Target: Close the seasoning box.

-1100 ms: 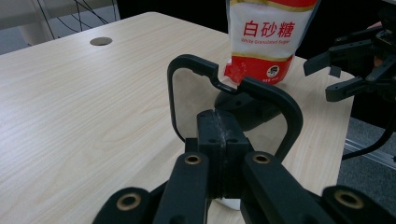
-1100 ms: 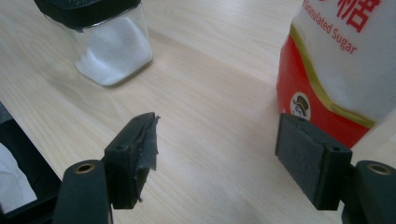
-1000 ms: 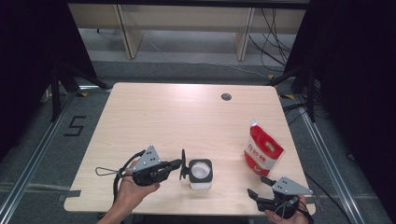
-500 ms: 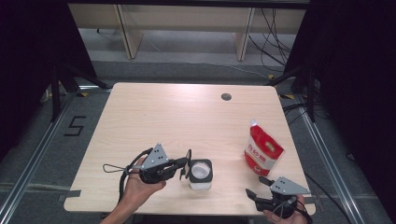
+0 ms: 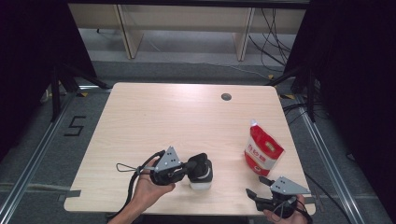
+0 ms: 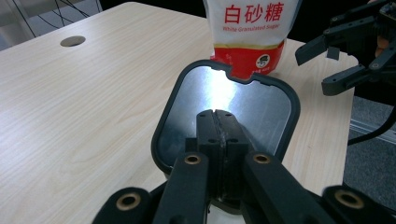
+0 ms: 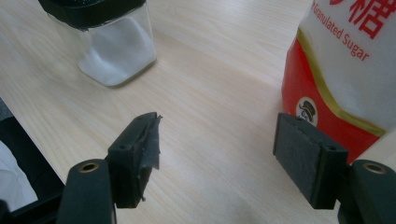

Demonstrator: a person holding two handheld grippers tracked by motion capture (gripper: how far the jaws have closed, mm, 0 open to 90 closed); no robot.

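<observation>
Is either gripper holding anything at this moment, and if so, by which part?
The left gripper is shut on the jar's hinged lid, pinching its lower edge. The right gripper is open and holds nothing.

My grippers: left gripper (image 5: 198, 166) and right gripper (image 5: 254, 186) black, grey plates on top, brass-coloured rivets on jaws. Lid (image 6: 224, 112) I see: dark rim, shiny silver face. Jar (image 7: 114, 51) clear, white grains inside, black top. Sugar pouch (image 5: 263, 151) white above, red below, gold band between, red lettering. Table (image 5: 187, 116) pale wood grain, dark round hole.
</observation>
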